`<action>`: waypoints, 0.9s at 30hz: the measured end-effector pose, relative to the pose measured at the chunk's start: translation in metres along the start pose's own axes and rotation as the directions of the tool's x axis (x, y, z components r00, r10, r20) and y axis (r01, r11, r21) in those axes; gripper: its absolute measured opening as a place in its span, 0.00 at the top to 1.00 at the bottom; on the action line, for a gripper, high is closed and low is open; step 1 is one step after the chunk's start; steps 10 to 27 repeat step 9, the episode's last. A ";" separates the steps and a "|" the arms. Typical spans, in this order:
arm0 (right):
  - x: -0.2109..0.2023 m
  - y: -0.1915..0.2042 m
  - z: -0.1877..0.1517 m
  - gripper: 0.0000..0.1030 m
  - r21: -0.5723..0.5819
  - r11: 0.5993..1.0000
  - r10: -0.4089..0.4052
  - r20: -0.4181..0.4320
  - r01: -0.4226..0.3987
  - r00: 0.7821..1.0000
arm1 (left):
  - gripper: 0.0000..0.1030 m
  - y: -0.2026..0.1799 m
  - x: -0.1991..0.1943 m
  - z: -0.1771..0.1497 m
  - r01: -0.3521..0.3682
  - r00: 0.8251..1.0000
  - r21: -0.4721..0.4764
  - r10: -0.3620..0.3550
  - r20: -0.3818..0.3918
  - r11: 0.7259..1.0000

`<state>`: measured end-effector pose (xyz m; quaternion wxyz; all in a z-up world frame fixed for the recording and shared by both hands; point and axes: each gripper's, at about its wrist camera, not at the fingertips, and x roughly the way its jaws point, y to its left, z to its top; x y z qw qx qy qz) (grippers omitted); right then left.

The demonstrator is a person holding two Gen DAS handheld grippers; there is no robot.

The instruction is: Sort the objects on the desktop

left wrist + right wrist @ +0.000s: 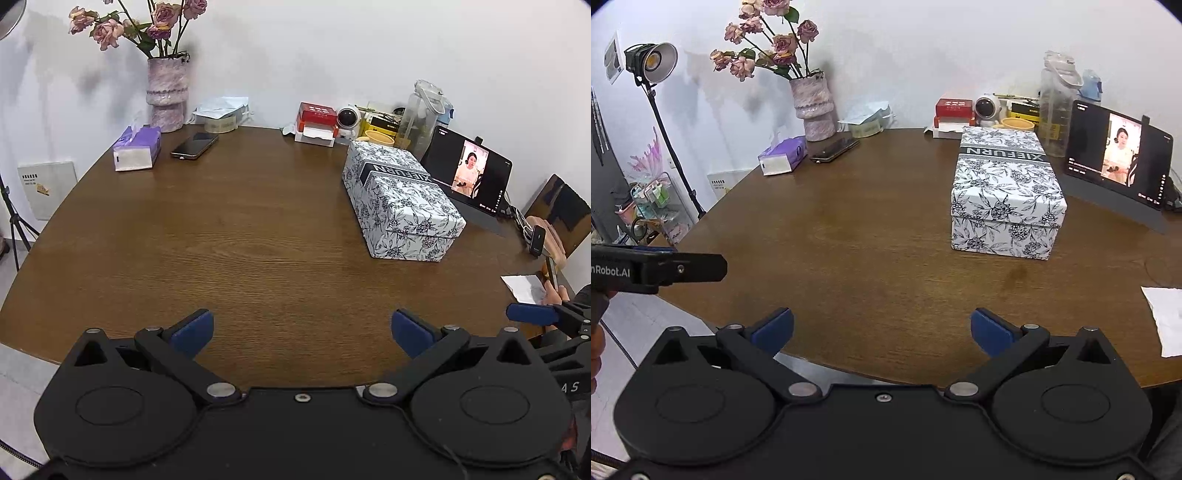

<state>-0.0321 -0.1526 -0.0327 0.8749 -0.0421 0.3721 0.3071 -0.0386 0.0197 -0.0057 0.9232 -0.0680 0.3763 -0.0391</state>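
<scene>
The floral box [1006,195] sat right of centre on the table [849,240]; the left gripper [301,330] and right gripper [881,328] hung spread and empty. Approaching squarely seemed wisest.

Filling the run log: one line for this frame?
left gripper: open, empty | right gripper: open, empty | floral box: closed, untouched | phone, tissues: far edge

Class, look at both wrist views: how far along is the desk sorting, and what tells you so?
Nothing looks done yet. The left gripper and right gripper are both open and empty over the near table edge. Still left: the phone and tissue pack lie loose by the vase, the patterned box stands closed, and white paper lies at the right.
</scene>
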 end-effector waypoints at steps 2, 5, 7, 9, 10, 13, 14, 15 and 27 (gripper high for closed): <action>0.000 -0.001 0.000 0.00 -0.001 1.000 0.001 -0.001 -0.001 1.000 | 0.00 0.000 0.000 0.000 -0.001 1.000 0.002 0.001 -0.001 1.000; 0.001 -0.001 0.000 0.00 -0.003 1.000 0.001 -0.003 -0.001 1.000 | 0.00 -0.003 0.000 -0.001 -0.006 1.000 0.006 0.006 0.004 1.000; 0.001 -0.001 -0.001 0.00 -0.003 1.000 0.001 -0.005 -0.001 1.000 | 0.00 -0.004 0.000 -0.001 -0.010 1.000 0.008 0.010 0.007 1.000; 0.001 -0.001 -0.001 0.00 -0.003 1.000 0.000 -0.006 0.000 1.000 | 0.00 -0.005 0.000 -0.001 -0.012 1.000 0.008 0.012 0.010 1.000; 0.001 -0.001 -0.001 0.00 -0.003 1.000 0.000 -0.006 0.000 1.000 | 0.00 -0.005 0.000 -0.001 -0.012 1.000 0.008 0.012 0.010 1.000; 0.001 -0.001 -0.001 0.00 -0.003 1.000 0.000 -0.006 0.000 1.000 | 0.00 -0.005 0.000 -0.001 -0.012 1.000 0.008 0.012 0.010 1.000; 0.001 -0.001 -0.001 0.00 -0.003 1.000 0.000 -0.006 0.000 1.000 | 0.00 -0.005 0.000 -0.001 -0.012 1.000 0.008 0.012 0.010 1.000; 0.001 -0.001 -0.001 0.00 -0.003 1.000 0.000 -0.006 0.000 1.000 | 0.00 -0.005 0.000 -0.001 -0.012 1.000 0.008 0.012 0.010 1.000; 0.001 -0.001 -0.001 0.00 -0.003 1.000 0.000 -0.006 0.000 1.000 | 0.00 -0.005 0.000 -0.001 -0.012 1.000 0.008 0.012 0.010 1.000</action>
